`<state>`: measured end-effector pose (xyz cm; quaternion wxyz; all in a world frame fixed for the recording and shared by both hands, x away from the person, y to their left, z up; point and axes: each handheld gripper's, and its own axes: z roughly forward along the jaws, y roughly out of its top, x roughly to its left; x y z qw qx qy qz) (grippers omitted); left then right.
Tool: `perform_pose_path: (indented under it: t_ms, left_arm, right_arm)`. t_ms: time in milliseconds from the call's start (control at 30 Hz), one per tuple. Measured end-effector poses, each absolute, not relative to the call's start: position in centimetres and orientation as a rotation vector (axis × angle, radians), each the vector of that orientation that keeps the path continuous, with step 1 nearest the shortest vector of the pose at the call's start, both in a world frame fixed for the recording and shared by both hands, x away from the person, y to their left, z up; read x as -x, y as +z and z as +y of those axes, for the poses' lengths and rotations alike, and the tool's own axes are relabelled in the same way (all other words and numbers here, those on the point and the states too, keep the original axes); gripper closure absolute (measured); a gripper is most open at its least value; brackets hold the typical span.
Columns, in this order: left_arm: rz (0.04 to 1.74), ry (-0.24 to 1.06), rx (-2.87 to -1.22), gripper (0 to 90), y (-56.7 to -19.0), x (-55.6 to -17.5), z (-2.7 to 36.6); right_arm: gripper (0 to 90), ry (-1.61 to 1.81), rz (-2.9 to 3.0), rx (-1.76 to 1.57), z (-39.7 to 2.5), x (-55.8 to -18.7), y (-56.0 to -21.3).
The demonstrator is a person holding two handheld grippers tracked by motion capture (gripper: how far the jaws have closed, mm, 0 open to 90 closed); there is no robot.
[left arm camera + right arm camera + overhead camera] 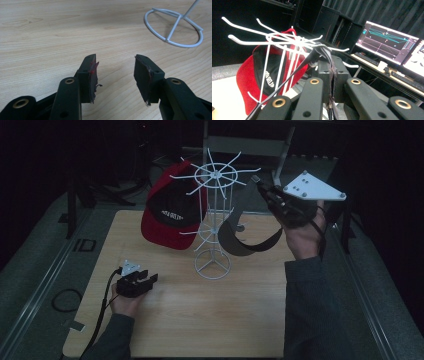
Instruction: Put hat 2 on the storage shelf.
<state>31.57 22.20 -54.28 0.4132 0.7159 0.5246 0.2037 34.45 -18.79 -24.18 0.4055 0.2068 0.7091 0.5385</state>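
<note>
At the left of the high view, the person's left forearm comes in low from the bottom edge and the hand rests on the wooden counter [175, 315], holding the left claw [151, 279] flat with its jaws pointing right toward the rack's foot. In the left gripper view the left claw [116, 75] stands well apart with nothing between its jaws; its worn pads [93, 75] show red smears, and bare wood lies beneath them. The ring base [175, 28] of the stand lies ahead to the right, clear of the jaws.

Two caps are in sight, and one rack. The red and black cap [170, 212] hangs on the left side of the white wire rack [215, 210], which stands upright near the middle of the counter with prongs spread from its top hub. The dark grey cap [247, 227] hangs in the air just right of the rack, its brim curling downward, near the prongs; whether it touches them I cannot tell.

At the right, the right forearm rises steeply and the hand lifts the right claw [260, 187] up to the level of the rack's top. In the right gripper view the right claw [332, 72] is pressed together on dark fabric of the grey cap [323, 53], close to the prongs [262, 37].
</note>
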Motion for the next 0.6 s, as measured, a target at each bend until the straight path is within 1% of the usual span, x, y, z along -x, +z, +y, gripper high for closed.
perform_pose_path:
  t_ms: [600]
  left_arm:
    - [1.320,0.510,-1.798,53.7,-54.3,-31.6,22.2]
  right_arm:
    - [88.0,1.334,1.807,-0.577,-18.3,-36.5,-24.8]
